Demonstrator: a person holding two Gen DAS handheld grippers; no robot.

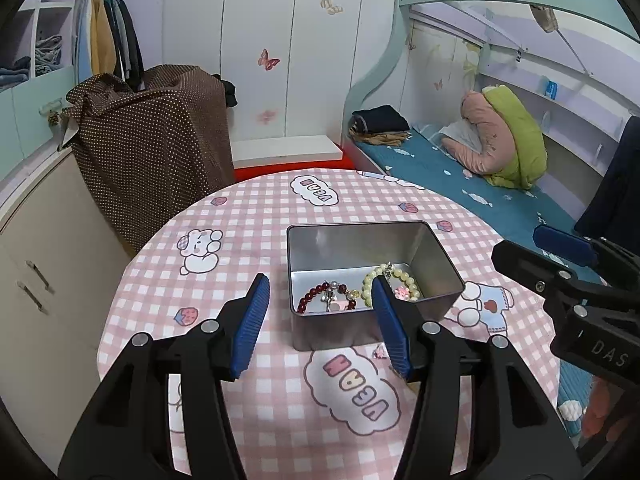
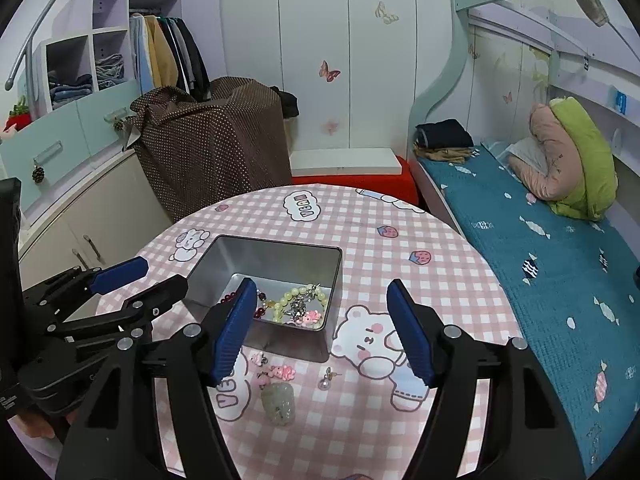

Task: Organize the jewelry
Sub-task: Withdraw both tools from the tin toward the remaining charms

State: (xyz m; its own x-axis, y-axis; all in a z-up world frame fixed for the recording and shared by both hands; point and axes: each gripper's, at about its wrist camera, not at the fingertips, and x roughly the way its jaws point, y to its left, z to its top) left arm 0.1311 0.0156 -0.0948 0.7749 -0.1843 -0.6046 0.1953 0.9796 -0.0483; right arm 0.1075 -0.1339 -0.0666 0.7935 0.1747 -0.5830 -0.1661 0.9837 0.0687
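Observation:
An open metal tin (image 1: 336,330) stands on the round table with a pink checked cloth (image 1: 240,240). In it lie a dark red bead bracelet (image 1: 316,294) and a pale green bead bracelet (image 1: 404,276). My left gripper (image 1: 319,280) hovers open just in front of the tin, with nothing between its fingers. In the right wrist view the tin (image 2: 272,260) also holds a silver chain (image 2: 298,304) and a pink charm (image 2: 310,318). My right gripper (image 2: 322,283) is open and empty above the tin's near right corner. On the cloth below it lie a pink flower charm (image 2: 282,372), a small earring (image 2: 326,380) and a pale green stone pendant (image 2: 279,398).
A bed with a teal cover (image 1: 480,184) runs along the right of the table. A brown dotted cover (image 1: 152,148) drapes something behind the table, and a low cabinet (image 1: 40,260) stands at the left. Each gripper shows at the edge of the other's view.

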